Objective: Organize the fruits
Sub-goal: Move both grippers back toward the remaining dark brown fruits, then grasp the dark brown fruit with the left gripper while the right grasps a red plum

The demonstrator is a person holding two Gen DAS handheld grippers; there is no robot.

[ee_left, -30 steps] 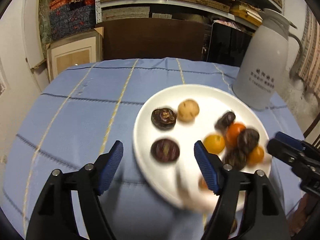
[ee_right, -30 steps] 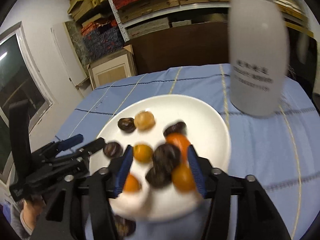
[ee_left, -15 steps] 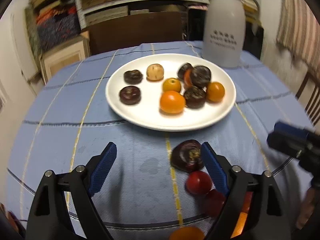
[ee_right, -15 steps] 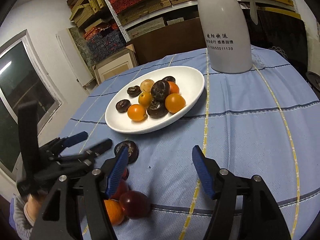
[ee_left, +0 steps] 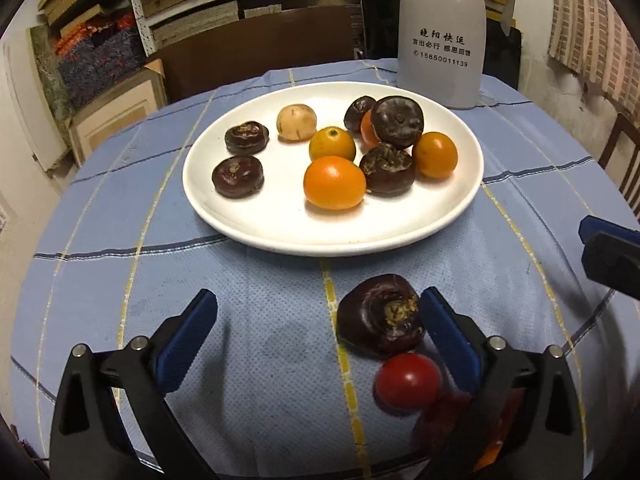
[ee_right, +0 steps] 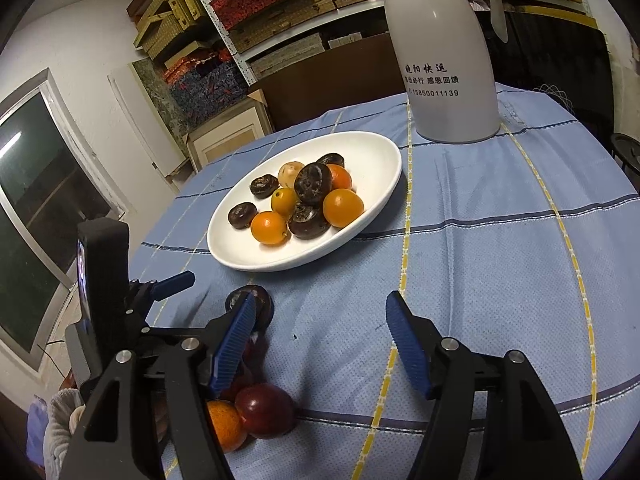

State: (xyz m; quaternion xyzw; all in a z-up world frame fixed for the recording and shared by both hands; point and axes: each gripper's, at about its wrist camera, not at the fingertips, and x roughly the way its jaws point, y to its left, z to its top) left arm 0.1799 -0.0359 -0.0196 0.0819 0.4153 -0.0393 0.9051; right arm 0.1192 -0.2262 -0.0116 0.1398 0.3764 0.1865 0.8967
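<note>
Grippers angle down over the blue checked tablecloth [ee_left: 256,360]. The left gripper [ee_left: 320,320] has just been opening and stands wide, a dark purple round fruit [ee_left: 380,320] lying against its right pad unclamped, a small red fruit [ee_left: 408,384] just nearer. The right gripper [ee_right: 320,336] is released over bare cloth. Beyond, the white round plate [ee_left: 280,224] holds orange and dark fruits, before a white plastic jug [ee_left: 440,40].

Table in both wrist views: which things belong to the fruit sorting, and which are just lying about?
Part of the job:
- white plate of dark and orange fruits
- loose dark fruit on the cloth
- red fruit beside it
- orange fruit near the edge
- left tongs, open
- right tongs, open

Just lying about:
- white jug
- shelves of boxes
</note>
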